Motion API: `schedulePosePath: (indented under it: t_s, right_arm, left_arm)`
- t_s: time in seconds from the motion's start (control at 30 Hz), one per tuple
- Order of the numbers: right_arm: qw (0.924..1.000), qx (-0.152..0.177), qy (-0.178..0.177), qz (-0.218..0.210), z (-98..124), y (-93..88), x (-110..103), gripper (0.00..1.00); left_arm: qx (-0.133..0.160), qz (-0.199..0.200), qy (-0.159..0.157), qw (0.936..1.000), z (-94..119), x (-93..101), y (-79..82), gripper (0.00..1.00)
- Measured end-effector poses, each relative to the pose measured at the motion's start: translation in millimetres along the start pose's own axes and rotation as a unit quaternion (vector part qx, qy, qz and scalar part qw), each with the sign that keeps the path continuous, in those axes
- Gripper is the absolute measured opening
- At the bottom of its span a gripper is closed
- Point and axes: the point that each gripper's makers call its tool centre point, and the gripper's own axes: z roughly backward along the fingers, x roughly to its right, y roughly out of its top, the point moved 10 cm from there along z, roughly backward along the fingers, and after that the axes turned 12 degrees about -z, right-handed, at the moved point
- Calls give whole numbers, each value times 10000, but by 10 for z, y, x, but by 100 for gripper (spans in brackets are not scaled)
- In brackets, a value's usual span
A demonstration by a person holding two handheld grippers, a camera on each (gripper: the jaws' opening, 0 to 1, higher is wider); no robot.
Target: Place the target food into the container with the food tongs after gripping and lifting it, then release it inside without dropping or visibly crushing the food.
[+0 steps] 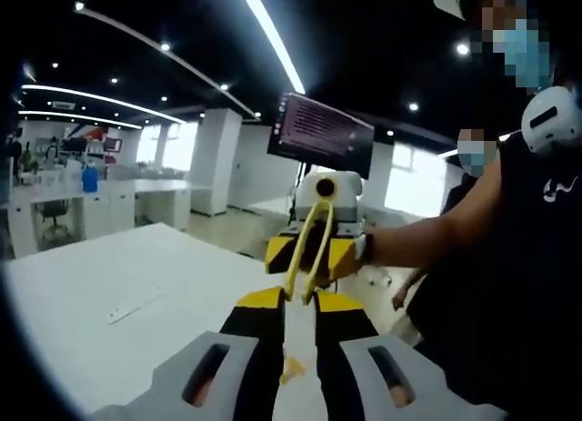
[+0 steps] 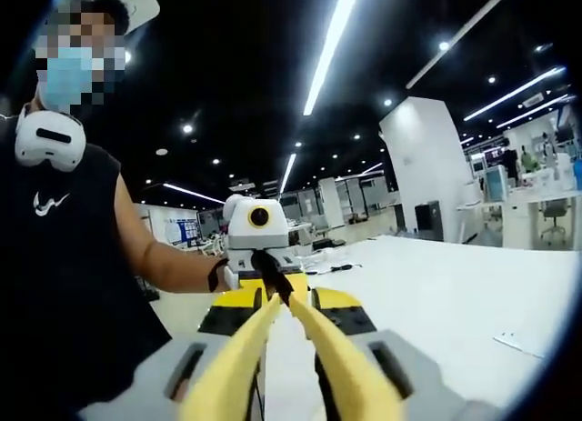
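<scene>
Landmark: we take the white table (image 1: 109,285) as reference; it shows in both views.

Left gripper (image 1: 300,348): up above the table's near edge, jaws rising black and yellow from the bottom of the left gripper view. We see a narrow gap between them, with nothing held. It also shows in the right gripper view, straight ahead over the table's edge, facing us.

Right gripper (image 2: 284,348): above the table's edge too, facing the left one. Its jaws are pressed against the two arms of the yellow food tongs (image 2: 291,344), holding them.

Tongs: in the right gripper view the two yellow arms run forward from between the jaws and converge toward a dark tip close in front of the other gripper. In the left gripper view we see them as a long yellow loop standing up from the far gripper, tips pointing down toward our own jaws.

Tongs' contents: we cannot tell whether anything sits between the tips.

Target food: a small yellow-orange bit (image 1: 293,366) lies on the table just below the gap of the left jaws; we cannot tell what it is.

Person: black sleeveless top (image 2: 64,257), standing off the table's edge, bare arm reaching to the gripper in each view.

Background: a dark monitor (image 1: 320,133) beyond the table.
</scene>
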Motion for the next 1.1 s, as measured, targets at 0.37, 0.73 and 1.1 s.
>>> schedulePosePath:
  t_s: [0.37,0.73,1.1]
  right_arm:
    - [9992,-49,-114,-370,-4,-107,17,23]
    - [9991,-80,-393,-129,46,-117,4,27]
    - [9950,-214,-900,369,373,-57,102,26]
  left_arm:
    - [20,52,2,10000,14,17,-109,15]
    - [-85,-646,255,9975,-18,65,-202,44]
    - [-511,-1057,1251,9852,205,47,-497,91]
